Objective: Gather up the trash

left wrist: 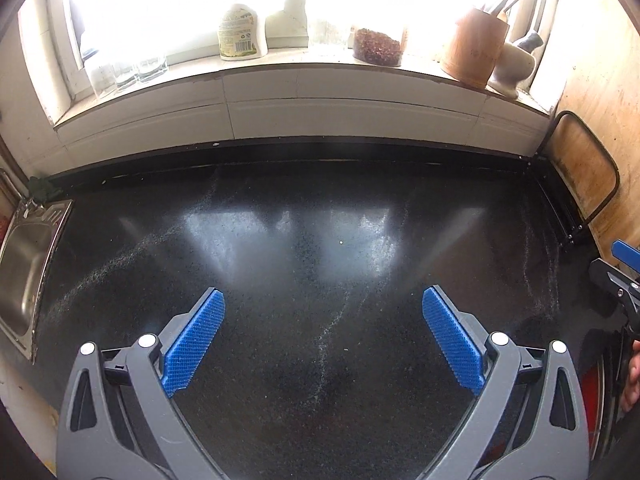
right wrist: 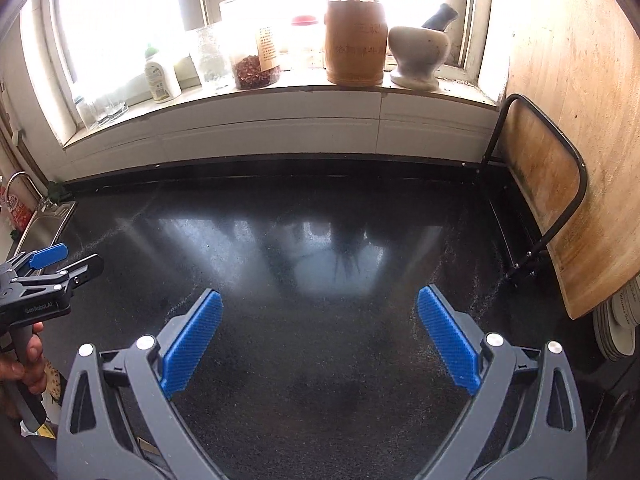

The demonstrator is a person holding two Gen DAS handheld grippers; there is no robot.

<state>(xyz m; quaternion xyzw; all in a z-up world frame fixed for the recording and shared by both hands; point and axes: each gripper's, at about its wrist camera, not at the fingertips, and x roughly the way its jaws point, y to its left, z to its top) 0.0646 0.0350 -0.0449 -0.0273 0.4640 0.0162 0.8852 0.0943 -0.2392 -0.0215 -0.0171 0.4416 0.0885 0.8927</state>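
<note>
The black speckled countertop (left wrist: 320, 360) fills both views and carries no clear piece of trash. I see only a tiny white speck (left wrist: 341, 242) and faint streaks of pale dust (left wrist: 324, 344). My left gripper (left wrist: 323, 296) hovers over the counter, open, with nothing between its blue pads (left wrist: 192, 340). My right gripper (right wrist: 320, 294) is likewise open and empty above the counter's right half. In the right wrist view the left gripper (right wrist: 82, 255) shows at the left edge, held by a hand (right wrist: 28, 364). The right gripper (left wrist: 618, 264) peeks in at the left wrist view's right edge.
A steel sink (left wrist: 24, 264) borders the counter on the left. The windowsill holds a white bottle (left wrist: 242, 34), a jar of red flakes (left wrist: 378, 46), a wooden utensil holder (right wrist: 356, 40) and a mortar (right wrist: 418, 54). A cutting board in a black rack (right wrist: 540, 168) stands right, plates (right wrist: 616, 320) below.
</note>
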